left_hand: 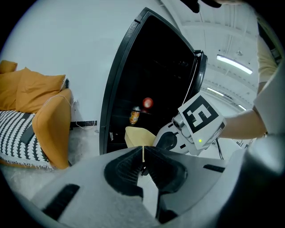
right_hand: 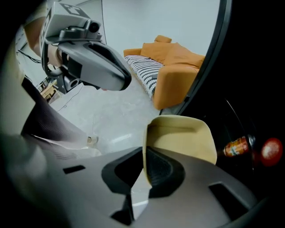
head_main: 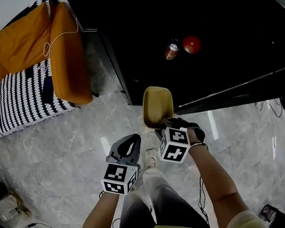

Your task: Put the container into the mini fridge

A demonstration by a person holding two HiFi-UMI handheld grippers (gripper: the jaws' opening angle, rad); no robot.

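Note:
A cream-yellow container [head_main: 157, 105] hangs above the marble floor, just in front of the black mini fridge [head_main: 222, 22]. My right gripper [head_main: 164, 124] is shut on its near rim, and the wall of the container [right_hand: 182, 140] sits between the jaws. The fridge's interior is dark, with a drink can [head_main: 171, 51] and a red apple [head_main: 191, 44] inside. My left gripper [head_main: 131, 143] is lower and to the left, shut with nothing in it. From the left gripper view, the container [left_hand: 139, 136] shows ahead below the can [left_hand: 134, 115].
An orange sofa [head_main: 33, 70] with a black-and-white striped blanket [head_main: 13, 104] stands to the left of the fridge. Cables [head_main: 276, 105] lie on the floor at the right. The person's legs [head_main: 167, 203] are below the grippers.

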